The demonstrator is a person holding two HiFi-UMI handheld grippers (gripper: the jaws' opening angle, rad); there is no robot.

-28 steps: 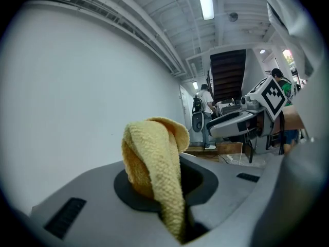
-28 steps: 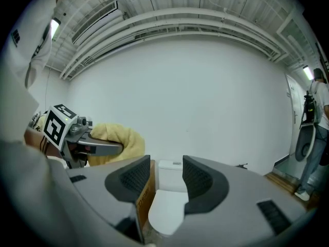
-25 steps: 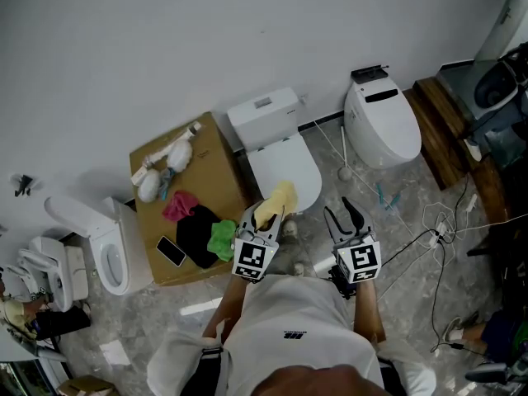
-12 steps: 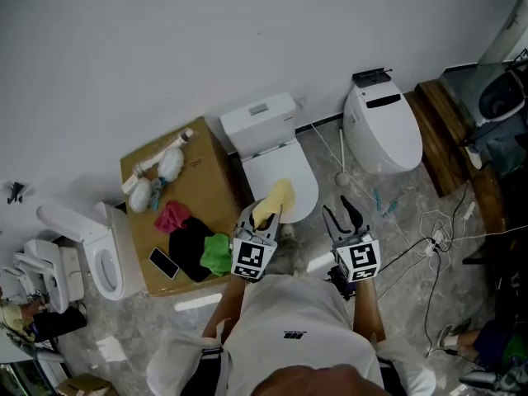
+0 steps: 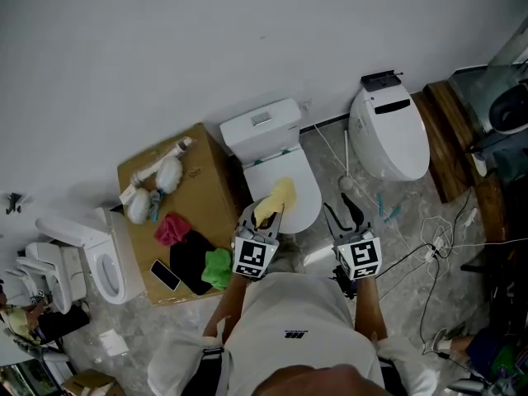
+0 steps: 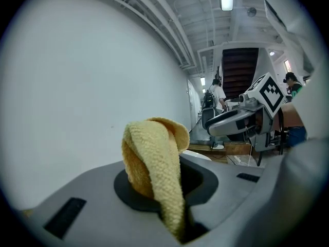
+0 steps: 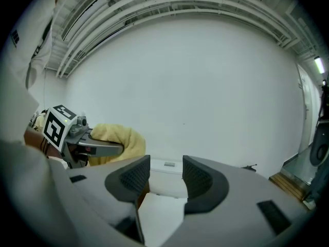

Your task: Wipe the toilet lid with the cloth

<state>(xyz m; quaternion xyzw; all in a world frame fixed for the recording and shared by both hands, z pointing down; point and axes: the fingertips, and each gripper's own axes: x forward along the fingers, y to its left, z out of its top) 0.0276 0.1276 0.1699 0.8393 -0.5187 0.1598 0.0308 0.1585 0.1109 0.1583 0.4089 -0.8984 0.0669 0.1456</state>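
Head view puts the closed toilet lid point(image 5: 301, 181) at twelve o'clock of the person, hard and probably slick. The yellow cloth point(image 5: 278, 198), soft, light and floppy, is best pinched by a bunched fold. The left gripper point(image 5: 262, 214) clamps it that way over the lid's six o'clock edge, while the right gripper point(image 5: 344, 213), at its three o'clock, gapes empty.

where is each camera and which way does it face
Head view: on the person's head, steeply down at the toilet; shows torso, left gripper, right gripper.
Left gripper view: on left gripper, faces the wall past the yellow cloth it grips.
Right gripper view: on right gripper, over open jaws toward the toilet.
Shared: each gripper view shows the other gripper.
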